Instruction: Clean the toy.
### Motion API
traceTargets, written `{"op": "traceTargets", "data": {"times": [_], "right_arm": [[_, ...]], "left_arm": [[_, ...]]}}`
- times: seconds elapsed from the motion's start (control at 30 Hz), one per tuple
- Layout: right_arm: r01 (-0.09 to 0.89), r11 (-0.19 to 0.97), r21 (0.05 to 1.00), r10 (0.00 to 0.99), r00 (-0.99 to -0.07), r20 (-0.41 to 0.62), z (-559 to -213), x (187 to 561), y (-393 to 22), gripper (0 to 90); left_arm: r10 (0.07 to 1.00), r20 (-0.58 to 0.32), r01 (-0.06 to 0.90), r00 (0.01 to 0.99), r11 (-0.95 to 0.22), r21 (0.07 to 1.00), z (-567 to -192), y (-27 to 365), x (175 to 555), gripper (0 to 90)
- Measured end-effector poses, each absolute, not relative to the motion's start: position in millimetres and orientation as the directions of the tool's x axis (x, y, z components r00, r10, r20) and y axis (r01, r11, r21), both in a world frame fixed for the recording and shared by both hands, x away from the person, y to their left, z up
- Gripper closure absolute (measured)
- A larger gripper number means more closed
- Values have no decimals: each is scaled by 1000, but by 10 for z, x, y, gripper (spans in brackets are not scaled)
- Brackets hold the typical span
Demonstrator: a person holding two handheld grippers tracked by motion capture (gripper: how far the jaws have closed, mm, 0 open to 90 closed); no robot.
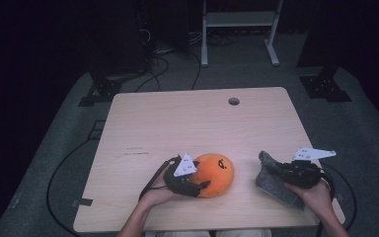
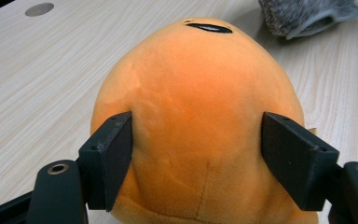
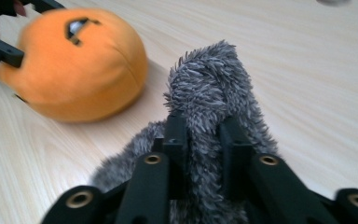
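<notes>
Two hand-held grippers worked at a pale wooden table [image 1: 143, 123], each closed on a soft toy.

Nearest the camera, the left gripper [image 2: 196, 154] had its two black jaws pressed into the sides of a round orange plush toy [image 1: 214, 174], which sat on the table near the front edge, its dark stitched mark turned up. Well apart to the right, the right gripper [image 3: 204, 135] pinched a fold of shaggy grey cloth [image 3: 209, 88] between its jaws, the cloth standing up ahead of them, near the table's right front corner.
</notes>
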State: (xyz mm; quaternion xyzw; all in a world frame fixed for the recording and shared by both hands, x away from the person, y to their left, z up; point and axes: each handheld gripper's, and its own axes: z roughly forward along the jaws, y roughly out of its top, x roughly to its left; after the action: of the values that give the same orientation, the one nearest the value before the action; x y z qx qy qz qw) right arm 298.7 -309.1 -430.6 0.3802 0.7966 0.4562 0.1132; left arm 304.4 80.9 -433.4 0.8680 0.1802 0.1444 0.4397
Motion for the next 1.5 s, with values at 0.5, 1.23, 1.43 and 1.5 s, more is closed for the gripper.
{"op": "traceTargets", "data": {"times": [0.5, 1.23, 1.43, 1.5], "right_arm": [[464, 235, 854, 677, -709, 198, -4364, 3007, -3101, 465], [414, 210, 886, 620, -757, 206, -4296, 3025, -2921, 470], [418, 218, 882, 615, -760, 208, -4332, 3080, -2888, 463], [423, 220, 879, 615, -760, 212, -4346, 3097, -2877, 458]], "left_arm": [[402, 78, 134, 912, -473, 871, -4052, 618, 3082, 176], [546, 97, 223, 833, -490, 843, -4022, 510, 3301, 495], [578, 112, 223, 808, -478, 850, -3969, 541, 3518, 474], [578, 107, 229, 809, -477, 848, -3961, 516, 3584, 467]]}}
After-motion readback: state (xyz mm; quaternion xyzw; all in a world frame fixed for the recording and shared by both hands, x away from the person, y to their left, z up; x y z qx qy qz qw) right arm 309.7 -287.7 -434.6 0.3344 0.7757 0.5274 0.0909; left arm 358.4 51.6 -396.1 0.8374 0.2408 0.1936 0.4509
